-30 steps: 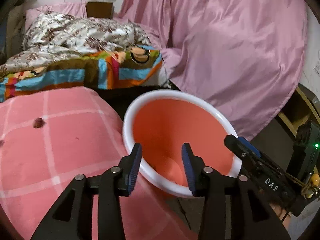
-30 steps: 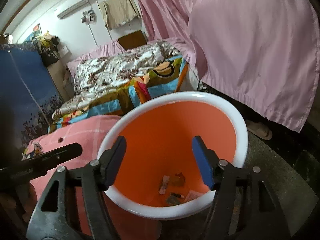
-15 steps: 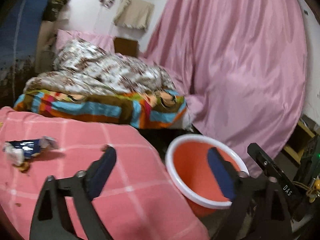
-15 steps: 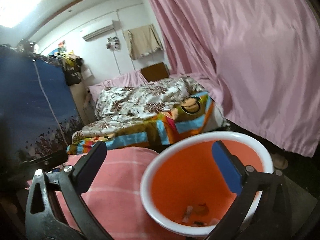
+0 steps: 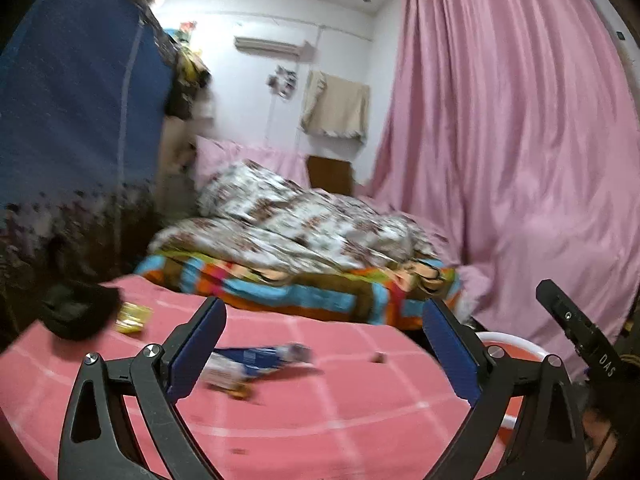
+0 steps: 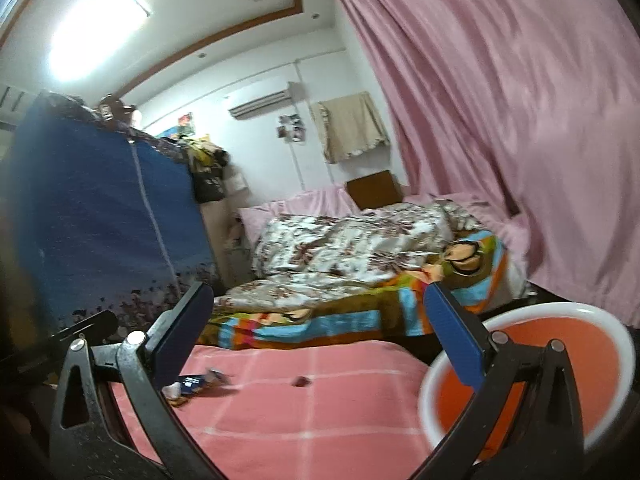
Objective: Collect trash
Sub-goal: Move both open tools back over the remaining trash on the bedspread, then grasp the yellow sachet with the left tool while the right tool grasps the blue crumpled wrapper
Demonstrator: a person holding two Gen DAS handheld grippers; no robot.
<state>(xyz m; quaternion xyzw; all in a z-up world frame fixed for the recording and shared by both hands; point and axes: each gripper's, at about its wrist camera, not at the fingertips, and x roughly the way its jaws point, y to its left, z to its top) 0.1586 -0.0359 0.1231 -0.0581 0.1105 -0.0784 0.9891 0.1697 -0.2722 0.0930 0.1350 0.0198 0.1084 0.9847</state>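
A blue and white crumpled wrapper (image 5: 256,362) lies on the pink checked blanket (image 5: 320,420), just beyond my open left gripper (image 5: 324,354). A yellow wrapper (image 5: 132,317) lies further left, beside a black object (image 5: 78,312). A small dark scrap (image 5: 378,357) sits to the right. The orange bin with a white rim (image 6: 560,364) stands at the blanket's right end. My right gripper (image 6: 320,340) is open and empty above the blanket, with the blue wrapper (image 6: 198,383) by its left finger and the dark scrap (image 6: 301,380) ahead.
A bed with a flowered quilt (image 5: 304,228) and a striped colourful blanket (image 5: 304,292) lies beyond. Pink curtains (image 5: 520,160) hang on the right. A tall blue fabric wardrobe (image 6: 92,220) stands on the left. The other gripper's body (image 5: 580,336) shows at right.
Both grippers have lifted and swung left, away from the orange bin, and opened wider. The wrappers on the pink blanket have come into view.
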